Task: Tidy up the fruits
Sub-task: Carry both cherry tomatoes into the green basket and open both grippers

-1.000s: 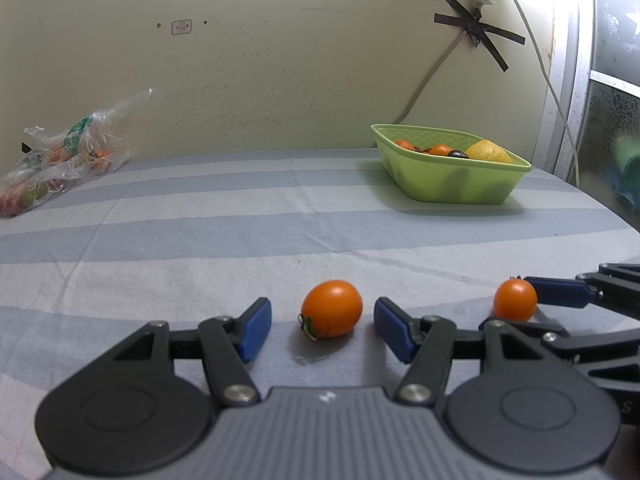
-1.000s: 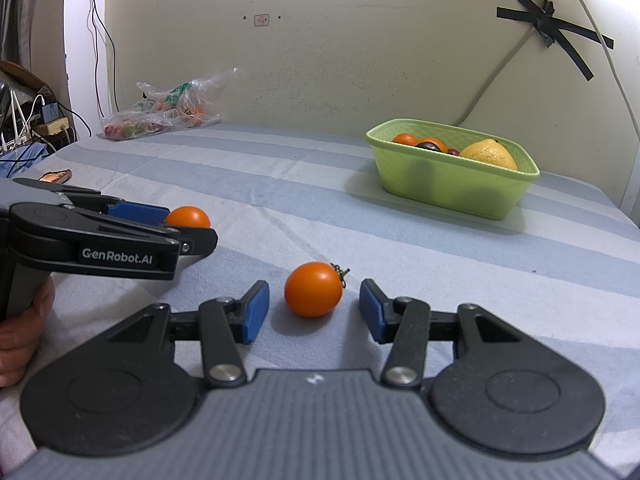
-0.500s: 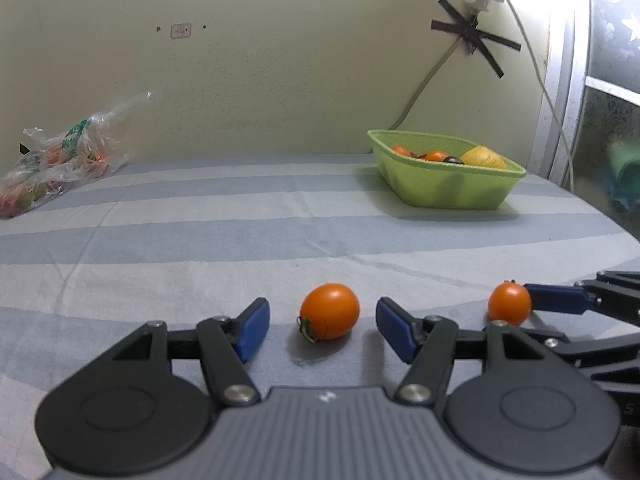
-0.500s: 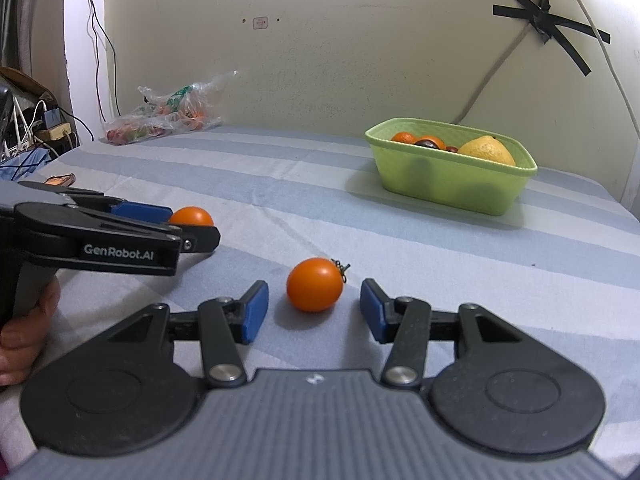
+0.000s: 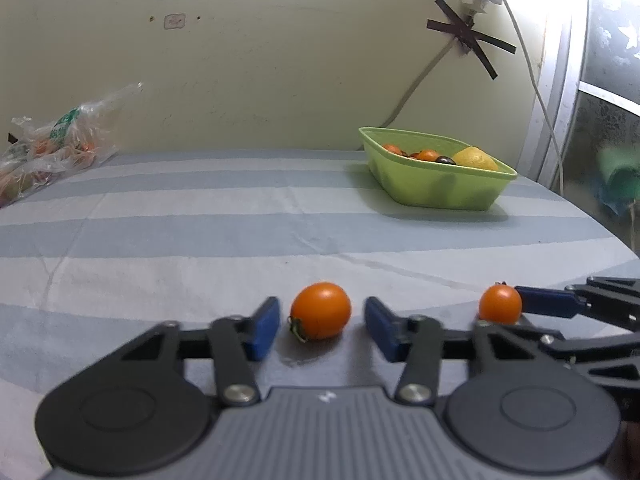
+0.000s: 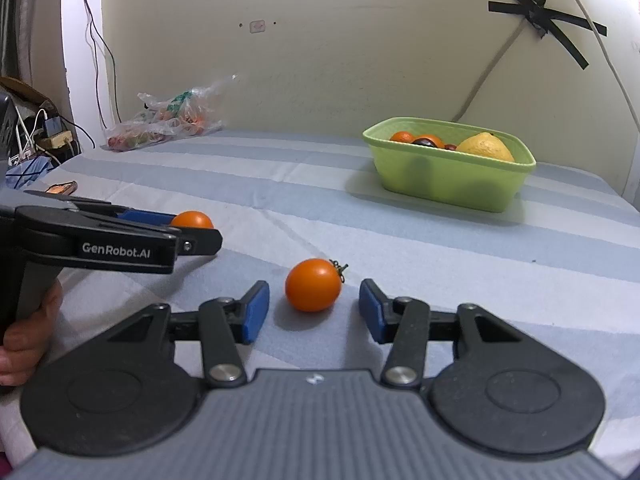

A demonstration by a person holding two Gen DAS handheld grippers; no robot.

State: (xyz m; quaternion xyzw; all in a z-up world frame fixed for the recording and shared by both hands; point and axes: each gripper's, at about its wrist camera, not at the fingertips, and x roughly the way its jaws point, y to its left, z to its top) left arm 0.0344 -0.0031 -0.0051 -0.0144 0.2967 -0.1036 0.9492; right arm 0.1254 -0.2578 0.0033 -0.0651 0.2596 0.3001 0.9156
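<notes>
Tomatoes come first here, since two small orange ones lie loose on the striped sheet right in front of us. We hold the left gripper low over the sheet with its jaws released, one blue pad on each side of the left tomato and a clear gap to both. That tomato lies on its side, oval, smooth and glossy, its dry green stem pointing toward the left pad. Our right gripper stands the same way: jaws spread wide around the right tomato, touching neither side. This one is rounder, just as bright, with a curled stem sticking out to the right. In the left view we see the right tomato just beside our right gripper's blue pad; in the right view our left gripper hides all but the top of the left tomato.

Farther back on the sheet, well apart from both grippers, sits the green basket. It already holds a few small orange fruits, something dark, and a lemon. So we judge the job partly done: some fruit is gathered, and these two tomatoes are not yet gripped, lifted or carried across.

Against the far wall lies a clear plastic bag with more produce inside; we cannot tell whether it belongs to the sorting.
</notes>
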